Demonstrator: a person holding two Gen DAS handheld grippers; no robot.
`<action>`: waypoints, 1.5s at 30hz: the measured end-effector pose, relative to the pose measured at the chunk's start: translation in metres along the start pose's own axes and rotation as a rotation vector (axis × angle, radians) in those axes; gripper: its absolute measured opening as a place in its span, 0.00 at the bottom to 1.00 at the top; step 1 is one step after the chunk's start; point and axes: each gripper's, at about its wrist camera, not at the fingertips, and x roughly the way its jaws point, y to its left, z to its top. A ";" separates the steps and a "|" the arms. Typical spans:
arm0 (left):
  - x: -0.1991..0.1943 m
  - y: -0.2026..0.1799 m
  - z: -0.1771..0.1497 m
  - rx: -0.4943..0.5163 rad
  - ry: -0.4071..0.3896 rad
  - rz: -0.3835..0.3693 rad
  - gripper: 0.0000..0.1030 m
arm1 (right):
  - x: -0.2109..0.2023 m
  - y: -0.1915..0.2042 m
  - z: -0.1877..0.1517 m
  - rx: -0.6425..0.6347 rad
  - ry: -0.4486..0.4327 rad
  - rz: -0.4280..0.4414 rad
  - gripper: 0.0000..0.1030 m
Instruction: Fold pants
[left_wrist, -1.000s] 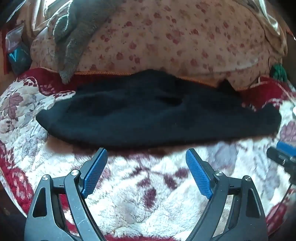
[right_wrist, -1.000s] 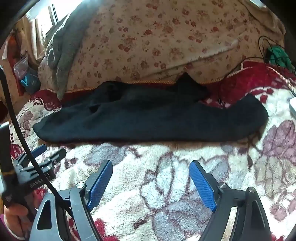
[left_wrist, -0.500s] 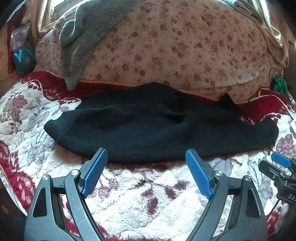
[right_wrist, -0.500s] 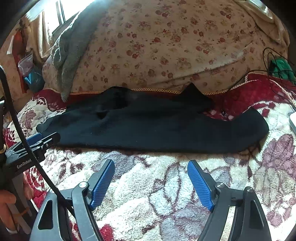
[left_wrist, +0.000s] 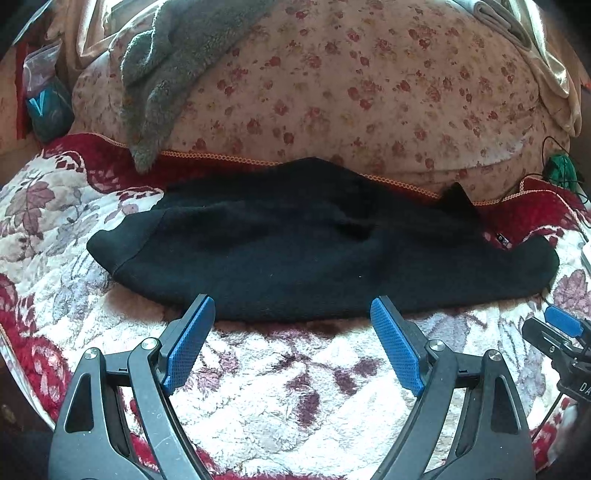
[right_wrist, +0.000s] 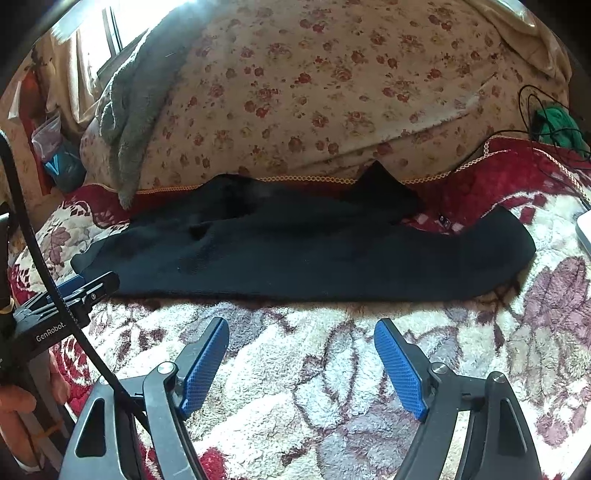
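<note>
Black pants (left_wrist: 314, 251) lie stretched left to right across a fluffy floral blanket (left_wrist: 288, 387), seemingly folded lengthwise; they also show in the right wrist view (right_wrist: 303, 254). My left gripper (left_wrist: 291, 314) is open and empty, hovering just in front of the pants' near edge. My right gripper (right_wrist: 301, 338) is open and empty, a little short of the near edge. The right gripper shows at the right edge of the left wrist view (left_wrist: 561, 332); the left gripper shows at the left of the right wrist view (right_wrist: 74, 295).
A big floral quilt pile (left_wrist: 351, 92) rises behind the pants, with a grey fleece (left_wrist: 162, 74) draped over its left side. A green item with black cables (right_wrist: 557, 122) lies at the far right. A plastic bag (left_wrist: 44, 96) sits far left.
Both grippers have pulled back and tilted up, so the pants sit lower and farther in view. Both stay open and empty. The pants have not moved.
</note>
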 end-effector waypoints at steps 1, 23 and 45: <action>0.001 0.001 0.000 0.001 0.001 0.001 0.84 | 0.000 -0.001 0.000 0.002 0.000 0.000 0.78; 0.022 0.061 0.000 -0.105 0.069 0.039 0.84 | 0.016 -0.025 -0.008 0.064 0.048 -0.018 0.78; 0.033 0.130 0.005 -0.266 0.064 0.093 0.84 | 0.027 -0.071 -0.007 0.174 0.075 -0.064 0.78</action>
